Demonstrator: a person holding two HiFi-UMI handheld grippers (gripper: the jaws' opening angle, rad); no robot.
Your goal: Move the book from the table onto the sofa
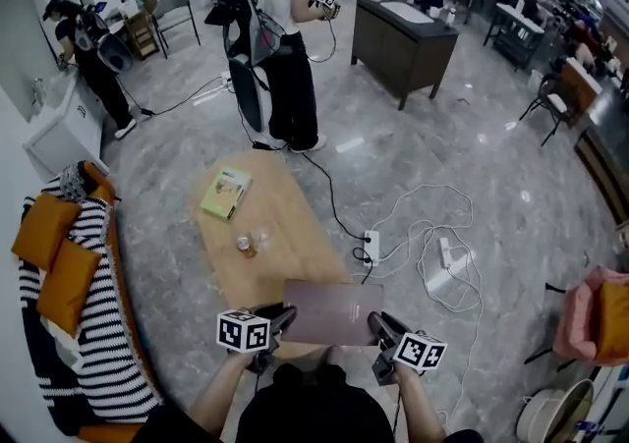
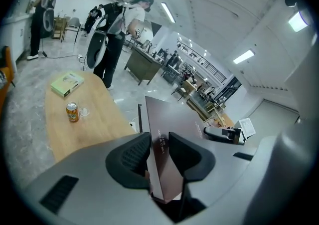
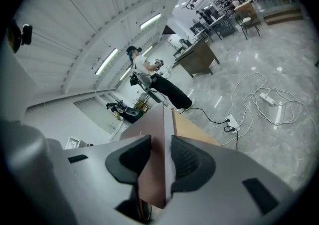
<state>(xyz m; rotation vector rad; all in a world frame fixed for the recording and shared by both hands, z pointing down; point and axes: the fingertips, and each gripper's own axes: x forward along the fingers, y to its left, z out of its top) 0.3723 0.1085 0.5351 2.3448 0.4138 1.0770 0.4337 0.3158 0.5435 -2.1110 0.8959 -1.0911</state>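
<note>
1. Gripping the book [image 1: 332, 311] from both sides, the left gripper [image 1: 280, 321] has its left edge and the right gripper [image 1: 379, 326] its right edge, as the head view shows.
2. In the left gripper view, the left gripper [image 2: 159, 143] has its jaws partly closed. Both dark pads press on the maroon book [image 2: 175, 119], which runs on away from the jaws.
3. In the right gripper view, the right gripper [image 3: 162, 145] is closed to about the same width. Its pads clamp the two covers of the book [image 3: 153, 181], seen edge-on.
4. The book hangs roughly flat between the two grippers, over the near end of the table [image 1: 295, 254] and just in front of the person's body. It is well apart from the sofa [image 1: 98, 353].
5. Farther along the table lies a green book [image 1: 225, 193]. A can [image 1: 245, 246] stands nearer, with a clear glass [image 1: 261, 236] just beside it.
6. The sofa stands at the left of the head view under a striped cover. Two orange cushions [image 1: 54, 254] lie at its far end.
7. White cables and a power strip [image 1: 371, 247] lie on the floor right of the table. A person [image 1: 285, 38] stands beyond the table's far end.
</note>
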